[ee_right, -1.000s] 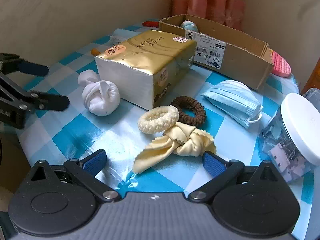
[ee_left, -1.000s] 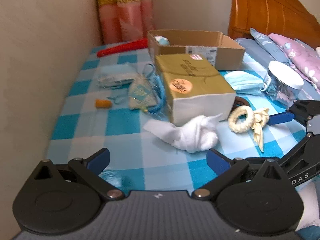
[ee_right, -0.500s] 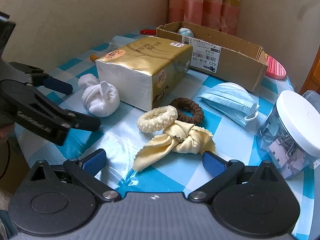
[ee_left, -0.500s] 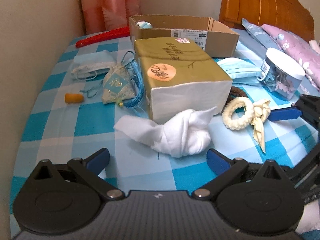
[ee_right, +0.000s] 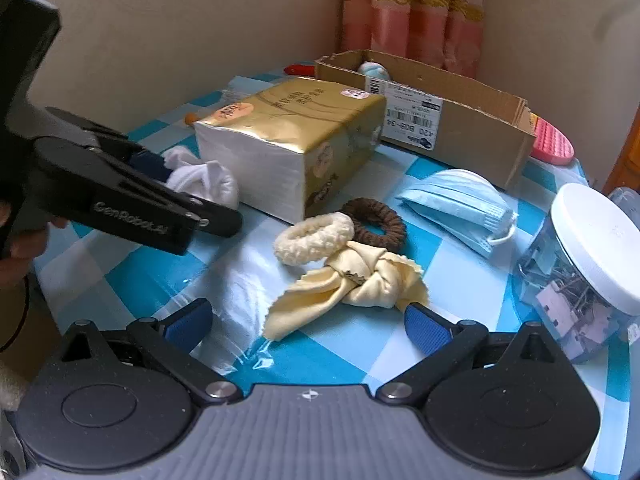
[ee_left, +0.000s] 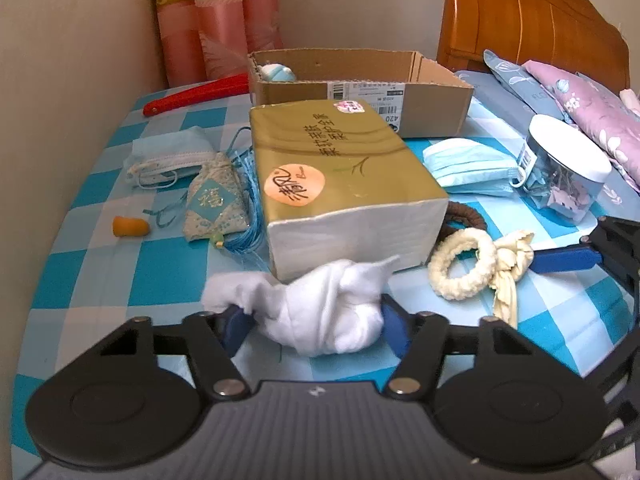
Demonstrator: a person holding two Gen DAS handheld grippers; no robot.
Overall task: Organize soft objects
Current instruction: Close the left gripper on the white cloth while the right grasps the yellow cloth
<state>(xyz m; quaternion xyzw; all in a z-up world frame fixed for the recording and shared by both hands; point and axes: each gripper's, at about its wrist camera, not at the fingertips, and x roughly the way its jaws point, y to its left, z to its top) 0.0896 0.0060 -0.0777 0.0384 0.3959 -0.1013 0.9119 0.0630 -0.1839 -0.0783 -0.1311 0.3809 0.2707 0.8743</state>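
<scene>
White knotted cloth sits between the closing left claw pads, both touching it. Right claw is spread, cream cloth just ahead.

The left gripper points down at a slant, its jaws closing, with a white cloth between the blue pads and both pads against its sides. A hand shows at its grip. The right gripper tilts down likewise, jaws spread wide, nothing between the pads.
</scene>
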